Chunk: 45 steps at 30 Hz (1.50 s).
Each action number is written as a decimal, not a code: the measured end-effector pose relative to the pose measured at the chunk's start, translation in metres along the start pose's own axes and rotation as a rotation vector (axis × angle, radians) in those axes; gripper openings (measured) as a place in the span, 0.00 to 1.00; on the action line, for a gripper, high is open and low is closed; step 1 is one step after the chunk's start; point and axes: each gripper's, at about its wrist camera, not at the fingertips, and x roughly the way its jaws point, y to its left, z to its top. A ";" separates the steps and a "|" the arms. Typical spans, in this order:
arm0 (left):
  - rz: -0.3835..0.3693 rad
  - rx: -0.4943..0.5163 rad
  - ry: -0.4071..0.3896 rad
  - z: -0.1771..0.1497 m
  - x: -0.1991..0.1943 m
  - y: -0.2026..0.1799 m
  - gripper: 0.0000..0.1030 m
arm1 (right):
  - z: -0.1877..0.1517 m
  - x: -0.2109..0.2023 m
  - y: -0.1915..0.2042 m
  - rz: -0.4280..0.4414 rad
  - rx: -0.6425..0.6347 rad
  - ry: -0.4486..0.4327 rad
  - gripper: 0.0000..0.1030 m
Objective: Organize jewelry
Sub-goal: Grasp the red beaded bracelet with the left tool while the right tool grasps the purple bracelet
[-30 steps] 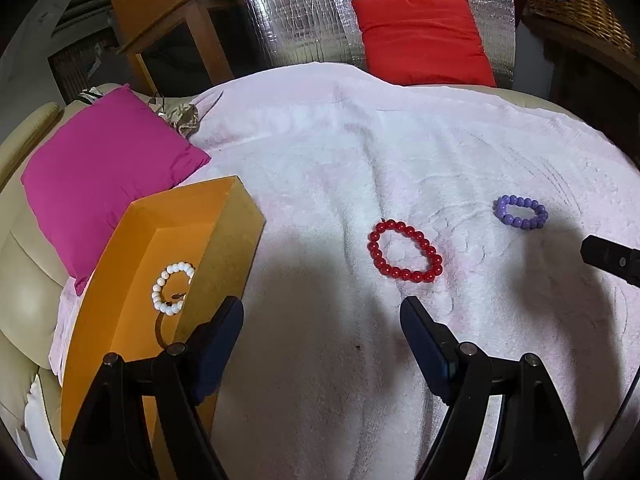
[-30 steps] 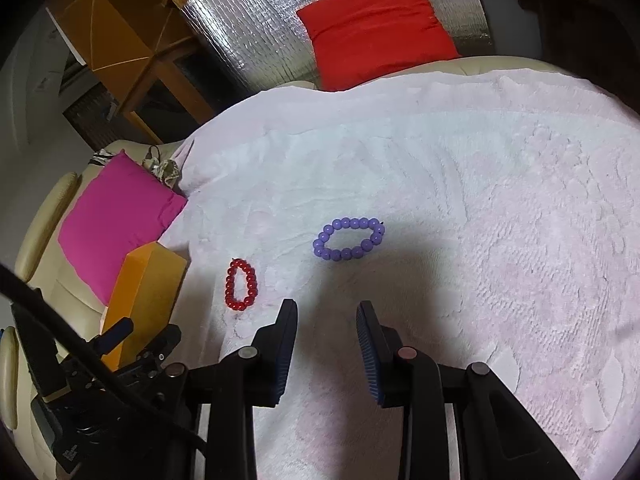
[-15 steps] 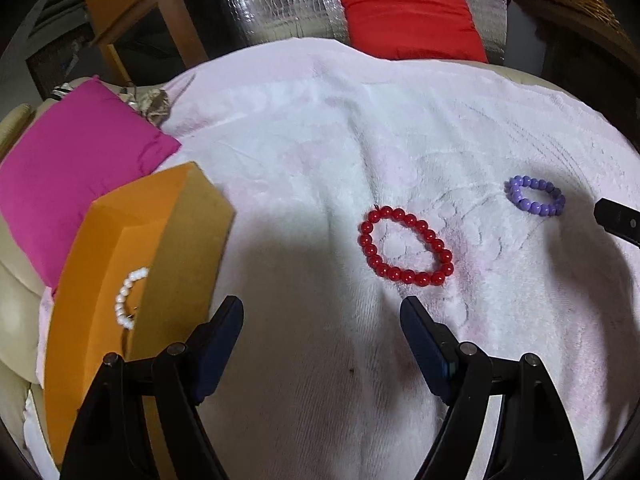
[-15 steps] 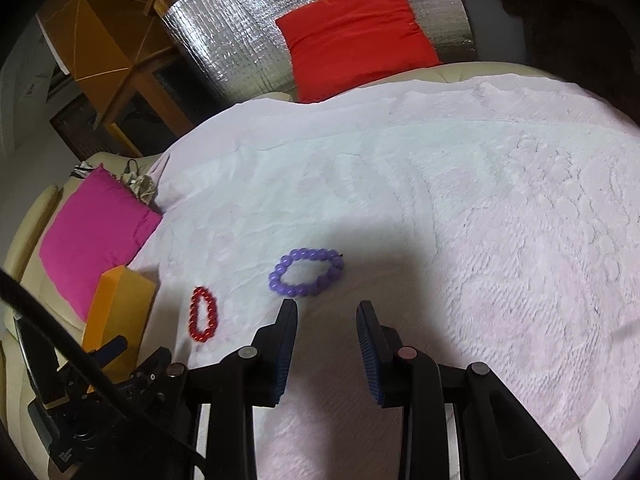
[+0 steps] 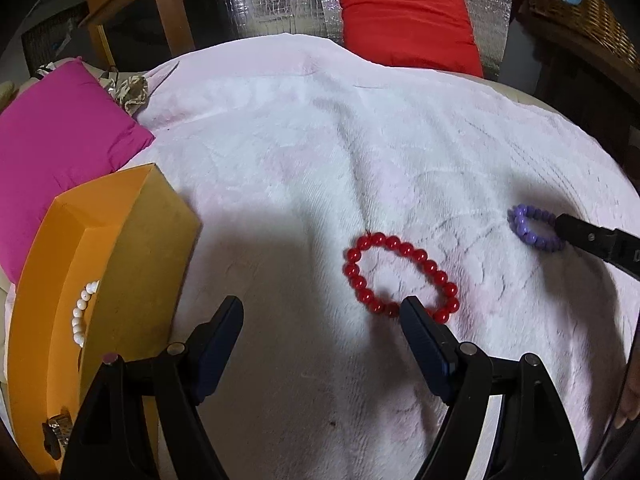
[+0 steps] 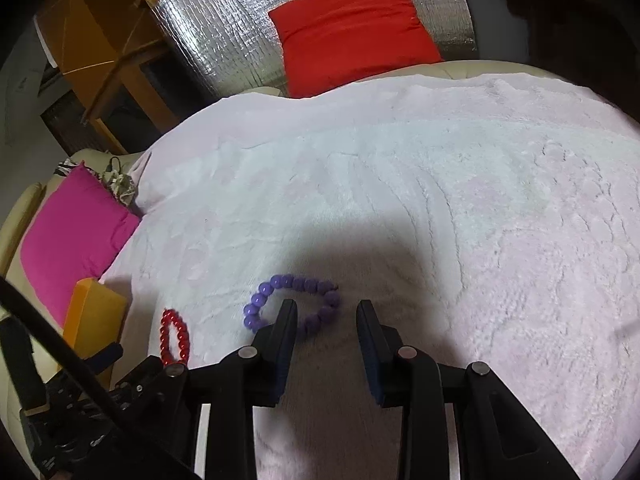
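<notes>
Left gripper (image 5: 322,312) low over the white blanket (image 5: 300,168), jaws spread wide with nothing between them, right-hand finger just overlapping the near edge of the red bead bracelet (image 5: 400,276). Right gripper (image 6: 327,312) over the purple bead bracelet (image 6: 290,304), jaws parted and empty, left-hand finger covering the near side of the loop, not pressing it. Further left, at the blanket's edge, an orange box (image 5: 120,280) holding a white bead bracelet (image 5: 82,310). Beyond it a pink cushion (image 5: 60,140); at the far side a red cushion (image 5: 406,20).

bead bracelet (image 5: 84,312) in box (image 5: 132,256), two bracelets (image 5: 400,276) right on blanket (image 5: 320,128)
</notes>
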 end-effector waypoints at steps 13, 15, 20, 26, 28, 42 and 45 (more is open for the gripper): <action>0.042 0.019 -0.034 0.003 -0.006 -0.003 0.79 | -0.001 0.007 0.018 -0.021 -0.101 -0.019 0.22; 0.045 0.023 -0.034 0.003 -0.006 -0.003 0.79 | -0.001 0.005 0.016 -0.007 -0.093 -0.013 0.21; 0.049 0.027 -0.035 0.001 -0.008 -0.004 0.79 | -0.001 0.001 0.014 0.029 -0.074 0.006 0.21; 0.036 0.015 -0.035 0.000 -0.009 0.002 0.79 | -0.003 -0.009 0.012 0.052 -0.082 0.027 0.20; 0.017 0.002 -0.036 0.001 -0.010 0.006 0.79 | -0.005 -0.014 0.008 0.058 -0.084 0.035 0.20; -0.167 -0.022 -0.028 0.005 -0.002 -0.011 0.70 | -0.010 -0.025 -0.017 0.045 -0.076 0.091 0.20; -0.223 -0.032 0.011 0.006 0.006 -0.017 0.44 | -0.007 -0.026 -0.022 0.072 -0.043 0.091 0.21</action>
